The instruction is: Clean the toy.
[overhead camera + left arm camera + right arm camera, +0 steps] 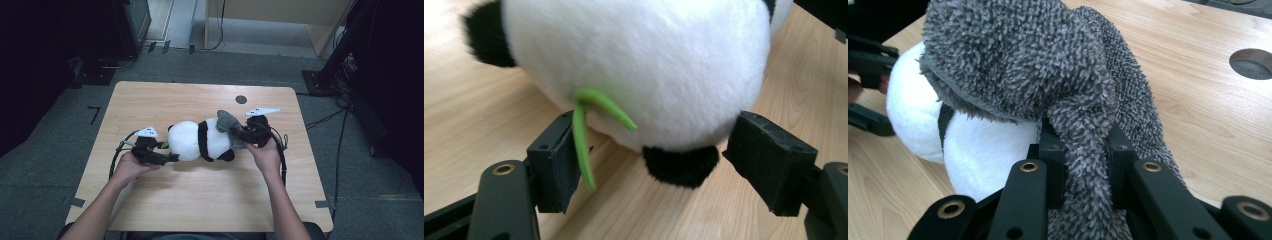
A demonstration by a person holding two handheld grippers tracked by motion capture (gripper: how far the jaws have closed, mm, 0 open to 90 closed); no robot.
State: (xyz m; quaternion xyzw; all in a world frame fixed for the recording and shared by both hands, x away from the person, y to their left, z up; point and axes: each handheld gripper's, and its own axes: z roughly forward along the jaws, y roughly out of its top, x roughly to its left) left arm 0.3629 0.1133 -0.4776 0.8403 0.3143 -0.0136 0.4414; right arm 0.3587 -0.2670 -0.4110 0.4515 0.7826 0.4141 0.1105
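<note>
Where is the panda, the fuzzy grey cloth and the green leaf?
panda (187, 140): high view, white body.
grey cloth (1023, 60): right gripper view, fuzzy top fold.
green leaf (583, 145): left gripper view, hanging strand.

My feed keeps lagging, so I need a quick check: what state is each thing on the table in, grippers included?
Black-and-white plush panda: lying on its side on the wooden table.
Grey fuzzy knitted cloth: draped over the panda, one fold pinched.
Green plastic loop: hanging loose against one pad.
Left gripper: open around the panda's end.
Right gripper: shut on the cloth.

A plush panda (200, 141) lies on the table (165, 200), a cloth (228, 121) draped over its right end, a table hole (241, 99) behind.
</note>
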